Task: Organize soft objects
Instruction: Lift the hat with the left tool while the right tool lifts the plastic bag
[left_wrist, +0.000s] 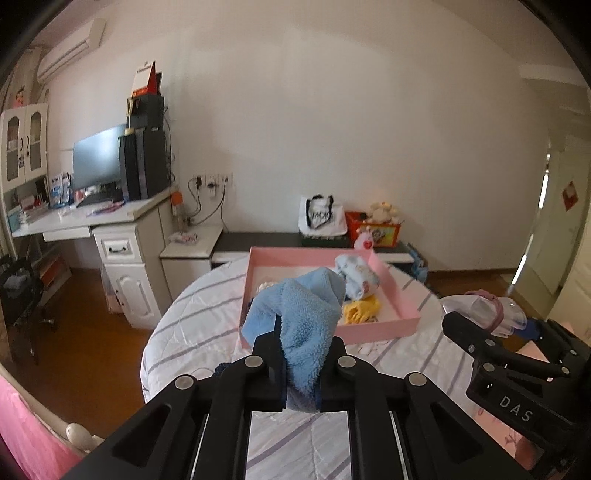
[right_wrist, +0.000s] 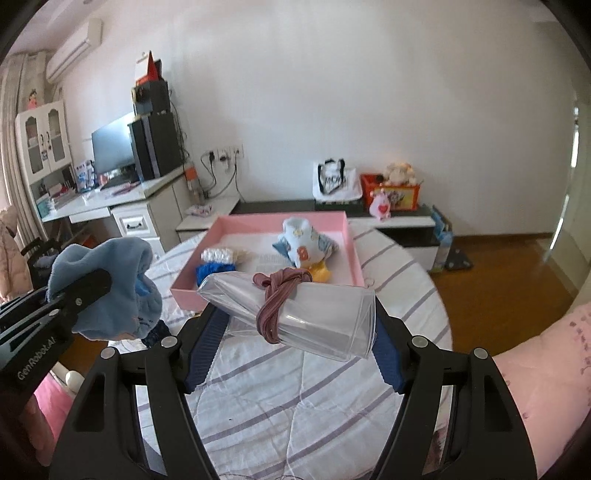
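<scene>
Bed (right_wrist: 295, 387) | left tool (left_wrist: 301, 363) grips blue cloth (left_wrist: 306, 314) | right tool (right_wrist: 295, 328) grips plastic cup (right_wrist: 295, 314)

Black left gripper (left_wrist: 301, 363) with silver screws; right gripper (right_wrist: 291, 332) has blue ribbed pads (right_wrist: 205, 347).

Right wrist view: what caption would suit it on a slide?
Right gripper holds a clear plastic cup wrapped in hair ties before a pink tray on the bed.

Words you can read on the two grippers

The right gripper (left_wrist: 517, 369) says "DAS" in white letters on its side. The left gripper (right_wrist: 48, 317) says "GenRobot.AI" along its arm.
</scene>
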